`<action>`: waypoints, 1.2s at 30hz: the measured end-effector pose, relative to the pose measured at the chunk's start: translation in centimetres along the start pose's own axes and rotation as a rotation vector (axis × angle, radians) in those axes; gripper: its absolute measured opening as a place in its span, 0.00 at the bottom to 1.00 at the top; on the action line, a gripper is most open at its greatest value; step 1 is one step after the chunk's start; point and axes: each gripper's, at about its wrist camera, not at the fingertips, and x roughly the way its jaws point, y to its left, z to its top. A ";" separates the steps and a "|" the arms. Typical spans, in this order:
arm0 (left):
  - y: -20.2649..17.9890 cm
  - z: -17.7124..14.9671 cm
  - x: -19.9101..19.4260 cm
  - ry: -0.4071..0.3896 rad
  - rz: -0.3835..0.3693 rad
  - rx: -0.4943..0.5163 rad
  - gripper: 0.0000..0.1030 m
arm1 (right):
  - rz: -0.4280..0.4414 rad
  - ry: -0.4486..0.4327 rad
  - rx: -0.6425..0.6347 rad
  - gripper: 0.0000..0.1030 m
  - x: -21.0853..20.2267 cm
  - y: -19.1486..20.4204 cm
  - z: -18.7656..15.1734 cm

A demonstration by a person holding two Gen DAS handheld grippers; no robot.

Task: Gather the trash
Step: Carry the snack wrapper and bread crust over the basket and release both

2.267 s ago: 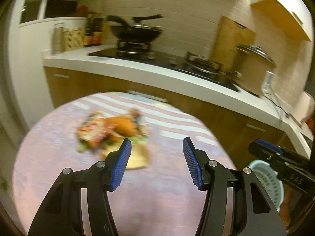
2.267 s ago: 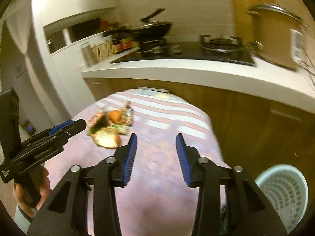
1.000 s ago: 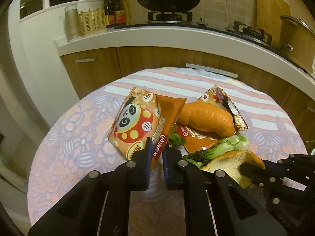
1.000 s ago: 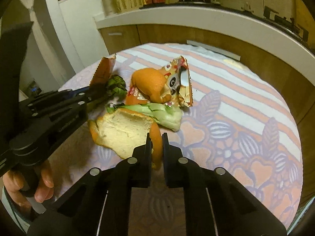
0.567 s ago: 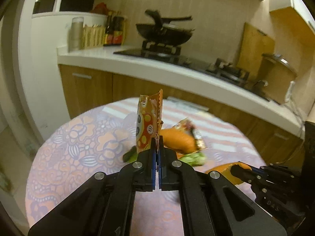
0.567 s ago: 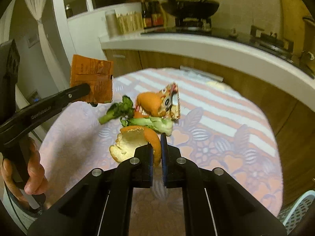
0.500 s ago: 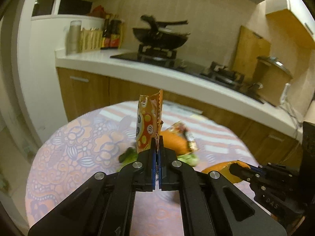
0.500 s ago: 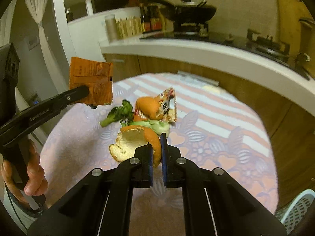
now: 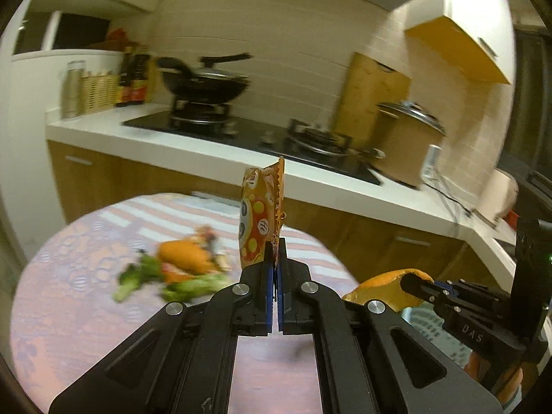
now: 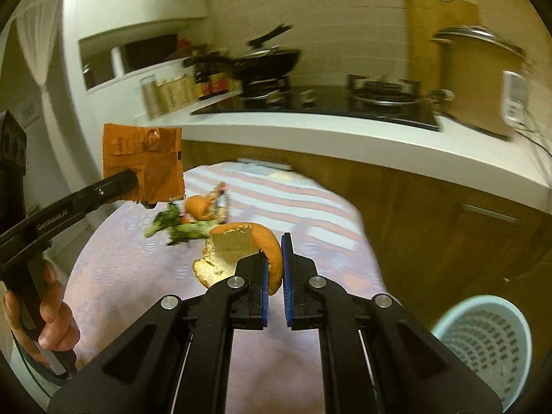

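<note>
My left gripper (image 9: pixel 275 252) is shut on an orange snack wrapper (image 9: pixel 261 212) and holds it upright above the round table (image 9: pixel 86 317). The wrapper also shows in the right wrist view (image 10: pixel 145 162). My right gripper (image 10: pixel 274 258) is shut on a piece of orange peel (image 10: pixel 241 252), lifted off the table; the peel also shows in the left wrist view (image 9: pixel 386 284). On the table lie another orange peel (image 9: pixel 183 257), a second wrapper (image 10: pixel 220 200) and green vegetable scraps (image 9: pixel 138 276). A pale blue bin (image 10: pixel 483 341) stands on the floor at the lower right.
A kitchen counter (image 9: pixel 310 176) with a stove, a wok (image 9: pixel 207 84) and a pot (image 9: pixel 407 145) runs behind the table. Wooden cabinets (image 10: pixel 431 214) stand close to the table's far edge. Bottles and a basket (image 10: pixel 176 93) sit at the counter's left end.
Both grippers closed on their items, lifted them off the table and have swung to the right, toward the bin. The scraps left on the table now lie further left.
</note>
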 end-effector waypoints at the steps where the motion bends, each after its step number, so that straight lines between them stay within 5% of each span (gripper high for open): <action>1: -1.2 -0.2 0.3 0.007 -0.024 0.011 0.00 | -0.015 -0.006 0.011 0.05 -0.7 -0.8 -0.2; 19: -19.4 -5.4 5.9 0.192 -0.360 0.200 0.00 | -0.348 0.045 0.240 0.05 -9.6 -15.8 -7.9; 31: -25.4 -11.0 11.9 0.389 -0.450 0.250 0.00 | -0.454 0.212 0.422 0.06 -8.9 -22.7 -12.8; 34: -25.6 -11.8 13.0 0.429 -0.444 0.245 0.07 | -0.466 0.251 0.454 0.08 -8.2 -23.6 -13.8; 36: -25.7 -12.1 13.4 0.443 -0.441 0.246 0.22 | -0.450 0.280 0.480 0.13 -7.7 -24.2 -14.5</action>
